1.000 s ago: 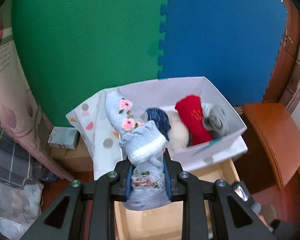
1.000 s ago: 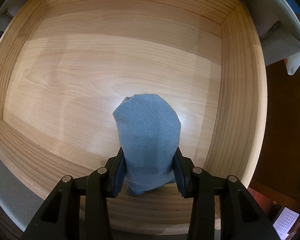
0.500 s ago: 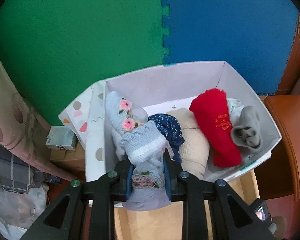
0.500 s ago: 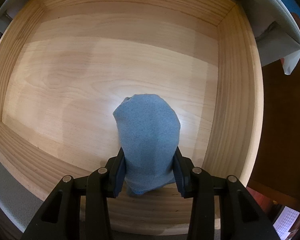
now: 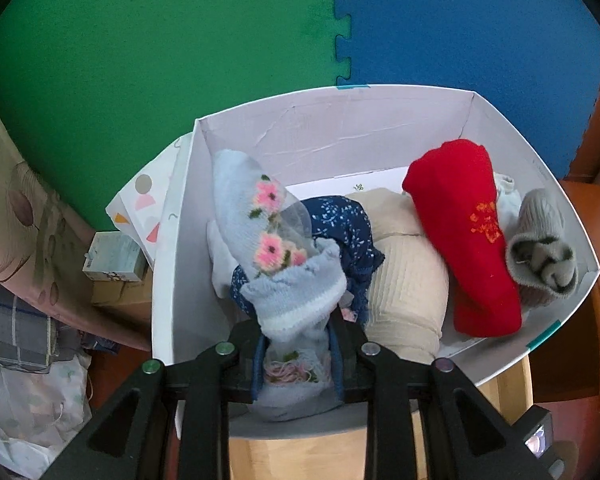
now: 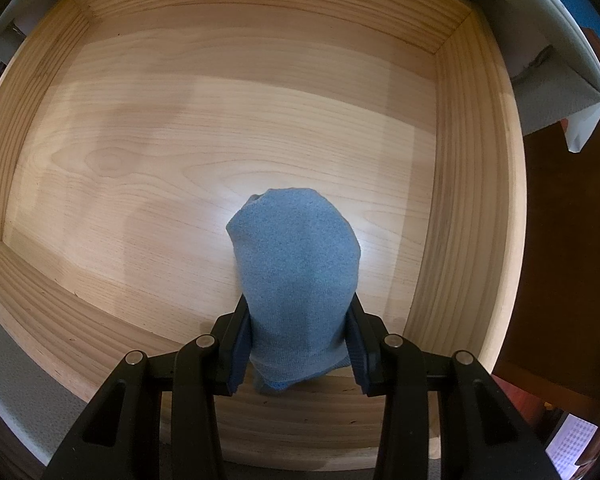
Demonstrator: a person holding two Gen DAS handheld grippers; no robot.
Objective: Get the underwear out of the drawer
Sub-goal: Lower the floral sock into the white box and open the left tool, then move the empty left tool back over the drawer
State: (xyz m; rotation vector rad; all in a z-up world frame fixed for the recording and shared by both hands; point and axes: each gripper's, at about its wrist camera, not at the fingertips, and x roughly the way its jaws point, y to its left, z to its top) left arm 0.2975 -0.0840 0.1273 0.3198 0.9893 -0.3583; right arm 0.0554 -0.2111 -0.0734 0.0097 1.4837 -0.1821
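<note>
left gripper (image 5: 298, 364): pinching a pale blue knit piece (image 5: 284, 264) with pink flowers. The jaws have just eased apart a touch, but the cloth's bunched end sits between the pads and they press on it.
where that knit piece is: hanging over the left end of the white box (image 5: 380, 120), draped partly on a navy floral cloth (image 5: 342, 220).
right gripper (image 6: 298, 348): pinched on a plain blue cloth (image 6: 296, 276), pointing straight down into the wooden drawer (image 6: 220, 128).
where the blue cloth is: over the drawer's bare floor, toward its near right side. Can't tell if the tip touches the wood.
box contents: cream ribbed roll (image 5: 408, 292) in the middle, red roll (image 5: 472, 236) right of it, grey roll (image 5: 540, 256) in the right corner.
writing: orange stitching on the red roll, looks like characters, too small for me to read. A tiny green print on the white paper at the box's back, not readable either.
only in left view: box, green mat (image 5: 160, 60) and blue mat (image 5: 480, 32) joined puzzle-style, small carton (image 5: 114, 256) left of the box.
only in right view: drawer's inside walls and floor, plus a grey-white edge (image 6: 556, 80) past its top right corner.
</note>
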